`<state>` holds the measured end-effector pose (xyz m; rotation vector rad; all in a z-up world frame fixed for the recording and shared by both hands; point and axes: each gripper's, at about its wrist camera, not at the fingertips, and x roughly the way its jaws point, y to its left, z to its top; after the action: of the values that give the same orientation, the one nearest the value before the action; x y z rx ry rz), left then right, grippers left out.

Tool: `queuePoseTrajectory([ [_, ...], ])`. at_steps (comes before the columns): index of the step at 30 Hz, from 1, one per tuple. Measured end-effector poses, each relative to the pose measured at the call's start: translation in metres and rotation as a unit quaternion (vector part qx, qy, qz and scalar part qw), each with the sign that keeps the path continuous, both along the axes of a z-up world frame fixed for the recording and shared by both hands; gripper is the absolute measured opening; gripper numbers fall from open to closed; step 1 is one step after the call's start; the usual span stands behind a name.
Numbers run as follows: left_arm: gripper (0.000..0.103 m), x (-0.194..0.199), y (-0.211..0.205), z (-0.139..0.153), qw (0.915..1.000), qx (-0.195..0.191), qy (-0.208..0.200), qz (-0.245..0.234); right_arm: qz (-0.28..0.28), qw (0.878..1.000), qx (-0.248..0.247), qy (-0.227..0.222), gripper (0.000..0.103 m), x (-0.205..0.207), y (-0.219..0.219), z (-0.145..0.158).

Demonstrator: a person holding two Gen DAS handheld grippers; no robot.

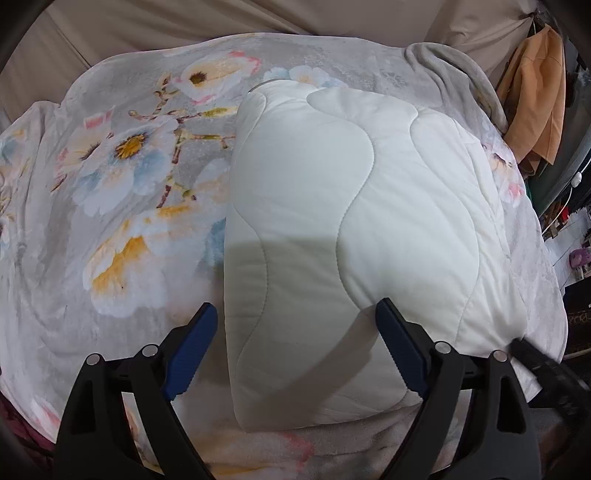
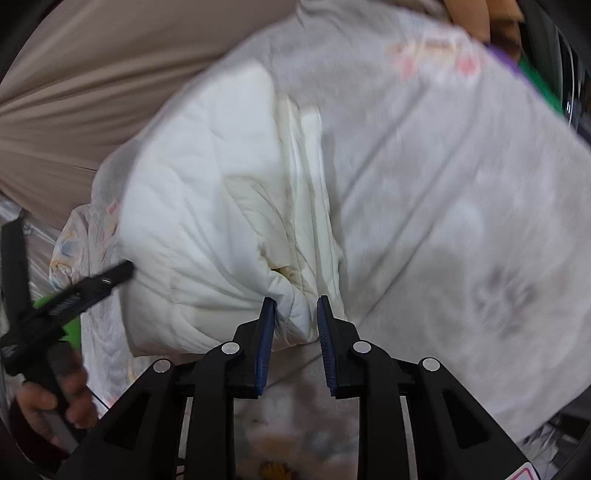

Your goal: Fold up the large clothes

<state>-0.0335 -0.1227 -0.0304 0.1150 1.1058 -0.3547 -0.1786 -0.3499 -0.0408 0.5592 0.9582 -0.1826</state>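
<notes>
A folded white quilted garment (image 1: 351, 221) lies on a floral bedspread (image 1: 122, 192). My left gripper (image 1: 295, 314) is wide open above its near left corner, blue pads (image 1: 192, 347) apart, holding nothing. In the right wrist view the garment (image 2: 207, 229) shows its stacked folded layers. My right gripper (image 2: 295, 306) is narrowly open with the garment's near corner bunched between the pads (image 2: 266, 332); the view is blurred. The left gripper tool (image 2: 74, 291) and a hand show at the left of that view.
A beige curtain or wall (image 1: 184, 22) runs behind the bed. An orange cloth (image 1: 535, 96) hangs at the right, with clutter on the floor (image 1: 576, 251) past the bed's right edge. A grey blanket fold (image 1: 454, 70) lies at the bed's far right.
</notes>
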Motion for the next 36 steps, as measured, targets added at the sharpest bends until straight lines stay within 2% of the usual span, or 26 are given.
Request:
queuePoseTrajectory([
  [1,0.085,0.000,-0.001,0.000,1.0000,0.000,0.000,0.000,0.000,1.000,-0.017,-0.014,0.027,0.001,0.001,0.014],
  [4,0.085,-0.001,-0.001,0.000,1.0000,0.002,-0.001,0.001,0.018,0.998,-0.043,-0.045,0.024,0.016,0.008,0.042],
  [5,0.085,0.000,-0.002,0.001,1.0000,0.002,-0.001,0.001,0.026,0.997,-0.054,-0.046,0.020,0.024,0.013,0.043],
  [7,0.085,0.000,-0.002,0.001,1.0000,0.002,-0.001,0.001,0.043,0.994,-0.098,-0.036,0.020,0.043,0.022,0.043],
  [9,0.085,0.000,-0.001,0.004,1.0000,0.001,-0.006,0.002,0.056,0.991,-0.119,-0.020,0.018,0.061,0.025,0.036],
  [13,0.085,0.004,0.006,0.009,0.9994,0.017,-0.027,0.014,0.075,0.990,-0.119,0.025,0.017,0.084,0.028,0.008],
  [17,0.087,0.013,0.011,-0.004,0.9993,0.027,-0.019,0.016,0.088,0.989,-0.107,0.061,0.017,0.101,0.027,-0.034],
  [19,0.087,0.016,0.010,-0.009,0.9993,0.031,-0.015,0.016,0.092,0.987,-0.108,0.071,0.017,0.107,0.029,-0.041],
  [21,0.087,0.017,0.011,-0.008,0.9991,0.033,-0.017,0.020,0.088,0.989,-0.102,0.067,0.018,0.110,0.029,-0.026],
  [25,0.087,0.020,0.012,-0.005,0.9994,0.028,-0.011,0.019,0.063,0.994,-0.087,0.001,0.017,0.114,0.021,0.020],
  [28,0.087,0.023,0.011,-0.005,0.9994,0.026,-0.008,0.021,0.051,0.994,-0.093,-0.018,0.017,0.135,0.014,0.035],
  [30,0.087,0.025,0.010,-0.005,0.9994,0.027,-0.008,0.019,0.043,0.993,-0.108,-0.012,0.017,0.153,0.010,0.028],
  [34,0.088,0.027,0.008,-0.004,0.9997,0.019,-0.010,0.014,0.046,0.991,-0.116,0.053,0.012,0.191,-0.001,-0.026],
  [36,0.088,0.029,0.005,-0.003,0.9994,0.029,-0.012,0.013,0.040,0.992,-0.113,0.040,0.013,0.190,-0.002,-0.019],
])
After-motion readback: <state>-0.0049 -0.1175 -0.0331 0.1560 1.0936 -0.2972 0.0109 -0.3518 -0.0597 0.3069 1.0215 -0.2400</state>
